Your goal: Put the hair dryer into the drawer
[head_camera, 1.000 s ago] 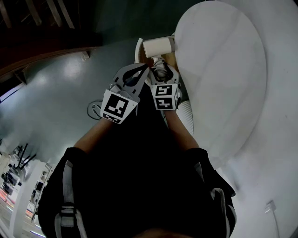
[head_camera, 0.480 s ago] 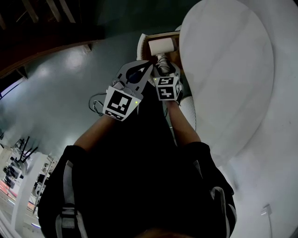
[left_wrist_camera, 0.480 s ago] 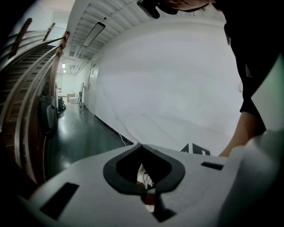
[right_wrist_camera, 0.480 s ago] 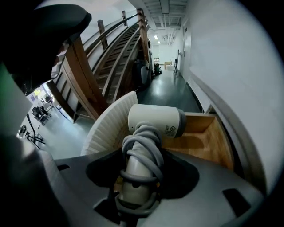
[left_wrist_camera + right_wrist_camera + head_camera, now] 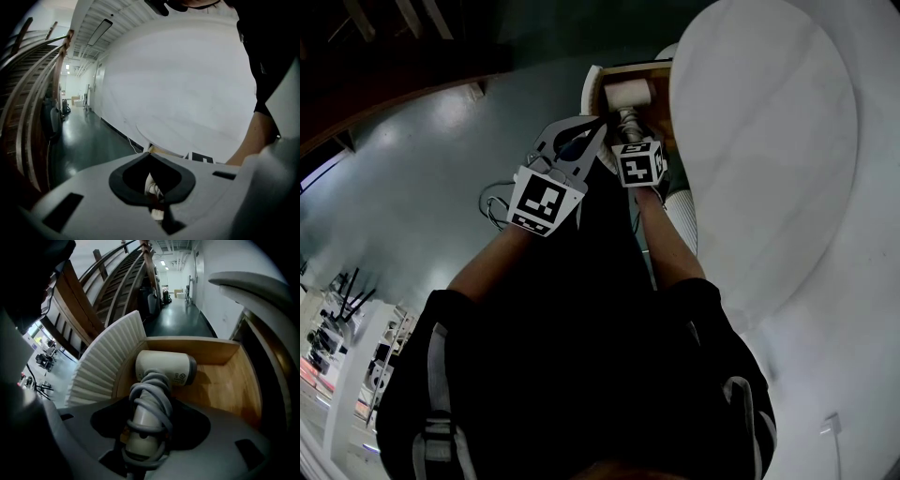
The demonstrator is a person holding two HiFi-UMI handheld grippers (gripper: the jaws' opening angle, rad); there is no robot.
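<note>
A glossy dark grey floor (image 5: 422,178) reflects pale light. A white oval bench top (image 5: 769,141) fills the head view's right. A long white wall (image 5: 187,84) borders a corridor, with ceiling strip lights (image 5: 101,32) and brown wooden stair railings (image 5: 79,301).

Pretty dim all round in the head view, with heavy fisheye bend toward the edges. Soft glare patches on the glossy dark floor (image 5: 441,131). Brightest on the white desk (image 5: 769,141), flat and even. Lit from ceiling strip lights (image 5: 101,32) down the corridor. Soft shadow beside the hair dryer (image 5: 164,366) on the drawer (image 5: 229,385) wood. Black vignetting in corners.
</note>
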